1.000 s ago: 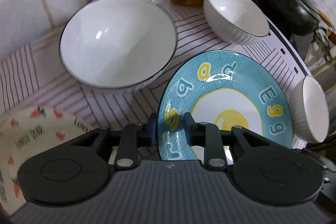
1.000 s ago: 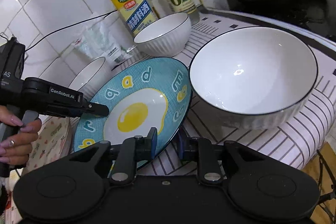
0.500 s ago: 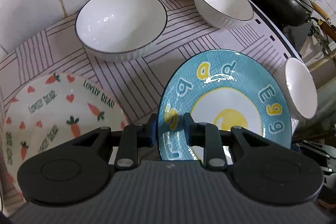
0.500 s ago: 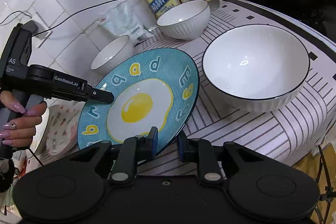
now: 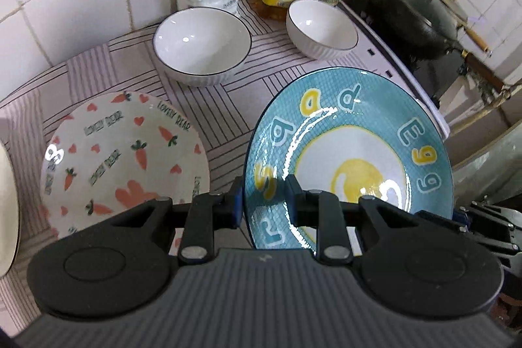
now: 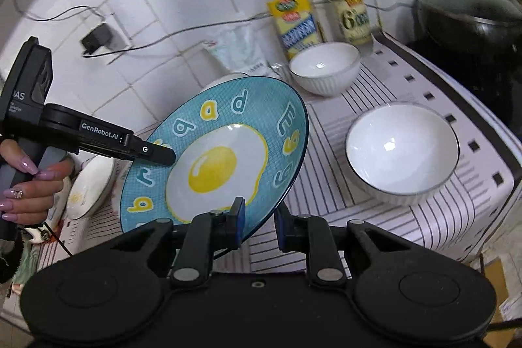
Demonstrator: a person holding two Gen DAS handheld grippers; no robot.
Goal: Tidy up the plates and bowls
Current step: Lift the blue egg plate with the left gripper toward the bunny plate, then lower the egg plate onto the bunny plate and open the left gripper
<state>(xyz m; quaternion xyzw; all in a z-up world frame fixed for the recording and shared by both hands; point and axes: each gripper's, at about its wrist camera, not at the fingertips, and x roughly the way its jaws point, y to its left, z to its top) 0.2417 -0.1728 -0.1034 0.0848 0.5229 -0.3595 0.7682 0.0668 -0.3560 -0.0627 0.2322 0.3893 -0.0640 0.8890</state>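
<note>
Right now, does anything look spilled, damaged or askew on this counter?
No spills or damage visible. Only the blue egg plate stands out: lifted clear of the striped mat and tilted, with the left gripper and right gripper clamping opposite rim edges.

Blue egg plate (image 6: 228, 152) lifted higher off striped mat (image 5: 228, 106), seemingly less tilted

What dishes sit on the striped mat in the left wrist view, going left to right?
Round white carrot-print plate → larger white black-rimmed bowl → smaller white ribbed bowl; the held blue egg-print plate overlaps, so omitted.
</note>
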